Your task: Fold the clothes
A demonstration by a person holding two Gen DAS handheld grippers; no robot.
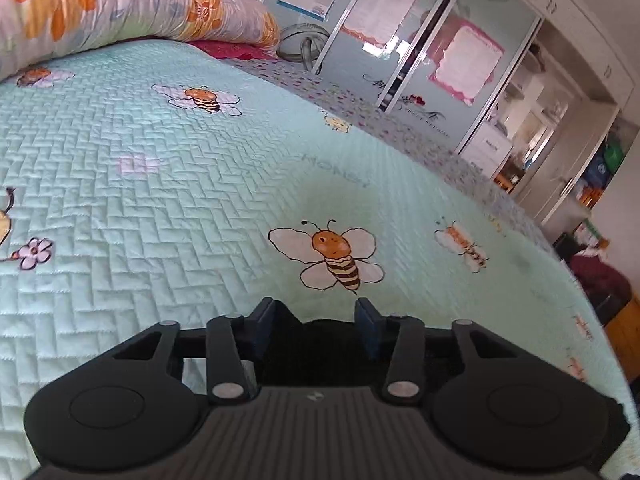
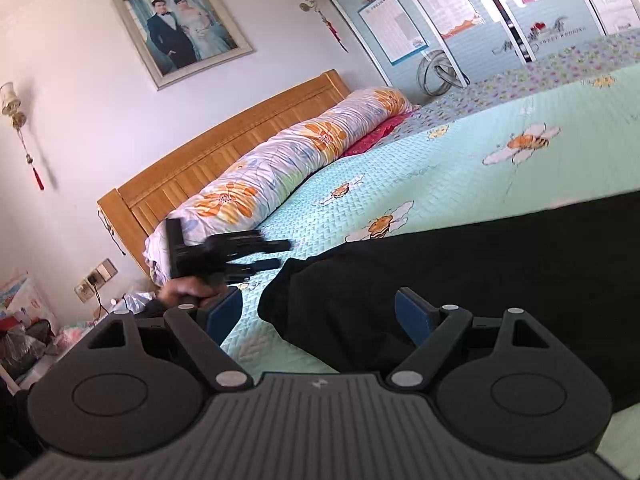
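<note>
A black garment (image 2: 480, 272) lies spread on the mint bee-print quilt (image 2: 460, 184), filling the right side of the right wrist view. My right gripper (image 2: 320, 304) is open wide just over the garment's near left end, its blue pads on either side of that edge without closing on it. My left gripper (image 2: 282, 255), held by a hand (image 2: 184, 292), hovers left of the garment near the rolled duvet. In the left wrist view the left gripper (image 1: 316, 308) is open over bare quilt (image 1: 180, 184), with nothing between its fingers. The garment does not show there.
A rolled floral duvet (image 2: 288, 160) and a pink pillow (image 2: 376, 134) lie along the wooden headboard (image 2: 208, 160). Sliding wardrobe doors (image 1: 400, 40) line the far side of the bed. Bags and clutter (image 2: 24, 320) sit by the wall socket.
</note>
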